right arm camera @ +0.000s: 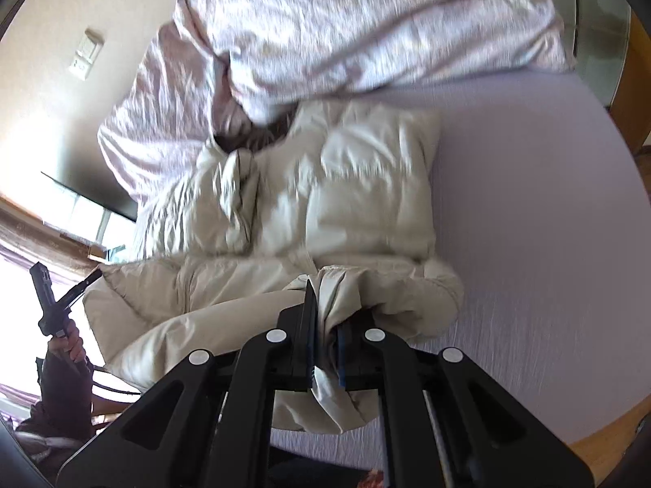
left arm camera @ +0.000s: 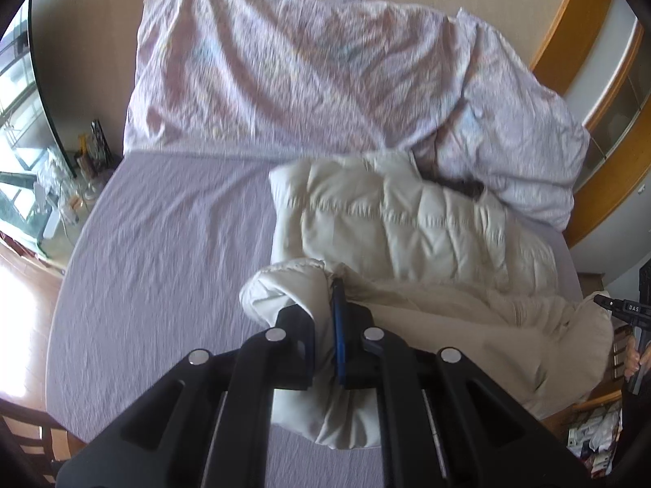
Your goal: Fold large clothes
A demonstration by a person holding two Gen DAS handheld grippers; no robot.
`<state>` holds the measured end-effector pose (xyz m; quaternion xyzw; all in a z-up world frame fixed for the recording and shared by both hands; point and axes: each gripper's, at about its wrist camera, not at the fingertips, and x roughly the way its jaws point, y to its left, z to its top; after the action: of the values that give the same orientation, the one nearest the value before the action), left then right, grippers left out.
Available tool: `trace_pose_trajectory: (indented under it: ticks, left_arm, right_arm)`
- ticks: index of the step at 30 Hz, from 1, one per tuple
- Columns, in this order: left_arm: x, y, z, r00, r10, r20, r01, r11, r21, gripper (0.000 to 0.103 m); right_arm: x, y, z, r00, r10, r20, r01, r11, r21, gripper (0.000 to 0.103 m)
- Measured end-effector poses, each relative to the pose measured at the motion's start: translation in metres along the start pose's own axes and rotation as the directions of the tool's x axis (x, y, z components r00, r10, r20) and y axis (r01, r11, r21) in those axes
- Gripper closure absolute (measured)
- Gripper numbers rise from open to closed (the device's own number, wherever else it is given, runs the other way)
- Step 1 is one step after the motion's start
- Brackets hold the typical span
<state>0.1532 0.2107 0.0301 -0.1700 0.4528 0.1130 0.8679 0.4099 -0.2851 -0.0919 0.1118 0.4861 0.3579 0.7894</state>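
Nearest in the left wrist view, the left gripper (left arm camera: 325, 337) is clamped on a bunched fold of the cream puffer jacket (left arm camera: 407, 219), the fabric squeezed between its blue-lined pads and spilling out below and above them. In the right wrist view the right gripper (right arm camera: 325, 337) is clenched on another gathered edge of the same jacket (right arm camera: 346, 187), cloth pinched tight between its pads and hanging under the jaws. Both held edges are lifted clear of the lilac sheet (left arm camera: 162, 252), while the rest of the jacket lies on the bed beyond, its quilted body spread across the middle of the mattress.

At the far right edge of the left view the other gripper shows as a small black tool gripped by a hand (left arm camera: 634, 358); in the right view the opposite hand (right arm camera: 71, 343) grips its black handle at the left edge, beside a bright window.

A dark patch sits where the jacket's far end meets the bedding, perhaps a fur hood trim, though blur makes that uncertain. Farther back, a rumpled pale pink duvet (left arm camera: 293, 69) is heaped against the beige wall, touching the jacket's far end
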Motion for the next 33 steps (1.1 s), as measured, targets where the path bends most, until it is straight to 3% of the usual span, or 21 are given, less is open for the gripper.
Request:
trace_pose_trajectory:
  ticks: [14,24,33]
  left_arm:
    - [0.051,-0.015,0.085,0.998,0.037,0.055,-0.036,0.999,-0.016,0.095]
    - [0.116,-0.004,0.116,0.996,0.083,0.038,-0.079,0.993,-0.090,0.094]
    - [0.167,0.006,0.137,0.992,0.118,-0.035,-0.121,0.988,-0.100,0.091]
  right_arm:
    - [0.038,-0.016,0.081,0.990,-0.078,0.120,0.053,0.979,0.195,0.095]
    - [0.084,-0.037,0.116,0.983,-0.143,0.115,0.099,0.941,0.323,0.095]
    - [0.126,-0.051,0.141,0.984,-0.166,0.061,0.131,0.914,0.383,0.094]
